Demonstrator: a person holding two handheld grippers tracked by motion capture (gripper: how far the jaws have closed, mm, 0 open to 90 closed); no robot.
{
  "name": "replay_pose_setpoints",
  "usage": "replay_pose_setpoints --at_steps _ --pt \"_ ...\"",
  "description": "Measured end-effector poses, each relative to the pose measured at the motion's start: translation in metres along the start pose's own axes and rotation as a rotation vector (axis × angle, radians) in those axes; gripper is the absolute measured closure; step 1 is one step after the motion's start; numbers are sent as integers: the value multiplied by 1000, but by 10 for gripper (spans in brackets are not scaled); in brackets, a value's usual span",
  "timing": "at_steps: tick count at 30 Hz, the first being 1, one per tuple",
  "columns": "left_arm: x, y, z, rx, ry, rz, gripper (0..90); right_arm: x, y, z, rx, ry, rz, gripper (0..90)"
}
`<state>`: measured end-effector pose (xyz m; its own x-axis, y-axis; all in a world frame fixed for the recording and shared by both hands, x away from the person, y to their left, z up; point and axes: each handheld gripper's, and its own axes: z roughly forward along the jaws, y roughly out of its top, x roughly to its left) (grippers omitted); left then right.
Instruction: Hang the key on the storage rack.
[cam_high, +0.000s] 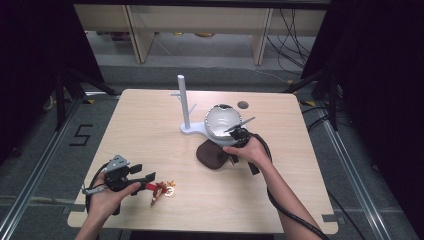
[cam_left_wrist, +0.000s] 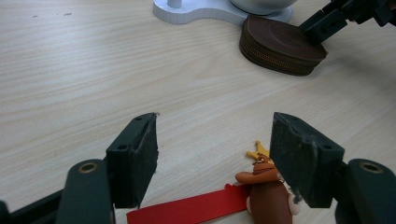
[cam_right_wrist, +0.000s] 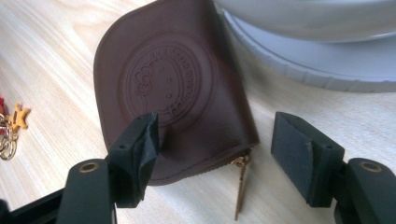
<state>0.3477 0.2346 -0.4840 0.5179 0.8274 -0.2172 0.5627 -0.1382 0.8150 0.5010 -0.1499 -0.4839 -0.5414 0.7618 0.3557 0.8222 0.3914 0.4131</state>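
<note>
A brown zip pouch (cam_high: 212, 155) with a round embossed mark (cam_right_wrist: 173, 84) lies flat on the table in front of the white bowl. My right gripper (cam_high: 231, 157) is at its right end. Its jaws stand open (cam_right_wrist: 215, 135) around the pouch's near corner, where the brass zip pull (cam_right_wrist: 241, 186) lies. My left gripper (cam_high: 145, 177) rests near the front left edge, open (cam_left_wrist: 215, 135). A keychain with a red strap (cam_left_wrist: 187, 210) and a small brown figure (cam_left_wrist: 266, 191) lies between its jaws, close to the right pad, not pinched.
A white bowl (cam_high: 222, 122) sits on a white stand base (cam_high: 192, 129) with a tall post (cam_high: 181, 100), just behind the pouch. A dark round hole (cam_high: 243, 105) marks the table's far side. The keychain's rings (cam_right_wrist: 9, 140) lie left of the pouch.
</note>
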Motion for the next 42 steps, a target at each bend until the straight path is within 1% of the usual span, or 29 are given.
replay_pose_setpoints --at_steps 2,5,8,9,10,11,13,15,16,17,18,20,22,23,25,26,27,29,30,31,32,34,35,36,37,39,40,41,42 --pt "0 0 0 1 0 -2 318 1 1 1 12 -1 10 329" --pt "-1 -1 0 1 0 -3 318 0 3 1 30 22 -4 327" --pt "0 -1 0 2 0 -3 319 -2 3 2 36 19 0 334" --pt "0 -1 1 -4 -5 -3 319 -3 3 3 45 40 29 395" --pt "0 -1 1 -5 -6 -3 320 -5 3 3 51 56 27 398" --pt "0 -2 1 -5 -7 -3 320 -5 2 3 52 57 27 404" --pt "1 -2 2 -6 -10 -1 321 -5 2 3 43 50 26 412" --pt "1 -3 3 -1 -11 -2 323 -2 2 2 42 46 11 438" --pt "1 -3 3 -1 -11 -2 323 -2 3 2 46 59 9 443" --pt "0 -3 3 -1 -11 -2 325 1 3 1 63 36 26 479" --pt "1 -3 3 1 -13 -2 325 -1 3 1 50 35 -1 504" --pt "1 -3 3 0 -12 -1 327 0 4 -3 55 9 1 551" --pt "1 -3 3 0 -10 0 328 1 3 -4 58 8 4 562" --pt "1 -3 3 -2 -6 0 330 2 1 -6 56 2 -27 581" --pt "1 -3 3 0 -5 3 331 5 1 -7 48 -18 -30 613" --pt "1 -3 3 -2 -6 1 332 7 1 -10 41 -25 -50 631" --pt "1 -3 3 3 -6 4 333 8 2 -11 39 -20 -55 638" --pt "1 -3 3 0 -2 5 334 11 2 -15 45 -42 -51 663" --pt "1 -3 3 1 -2 5 335 12 2 -17 52 -53 -71 677" --pt "1 -3 3 1 -2 5 335 12 2 -17 52 -53 -71 677" --pt "1 -3 2 4 -3 5 336 17 2 -22 60 -58 -71 707" --pt "1 -3 1 11 12 7 336 21 2 -25 36 -45 -103 719" --pt "1 -3 1 11 12 7 337 24 2 -27 38 -63 -114 726" --pt "1 -3 1 11 13 8 337 24 2 -27 38 -63 -114 726" --pt "2 -3 1 11 14 8 338 28 2 -30 34 -73 -145 732" --pt "2 -3 1 10 14 8 339 30 2 -31 39 -67 -149 733" --pt "2 -3 1 9 13 8 339 32 2 -33 32 -80 -189 735" --pt "2 -2 0 8 15 8 339 34 2 -34 36 -93 -209 739" --pt "2 -2 0 3 13 6 340 40 1 -38 42 -87 -219 744"
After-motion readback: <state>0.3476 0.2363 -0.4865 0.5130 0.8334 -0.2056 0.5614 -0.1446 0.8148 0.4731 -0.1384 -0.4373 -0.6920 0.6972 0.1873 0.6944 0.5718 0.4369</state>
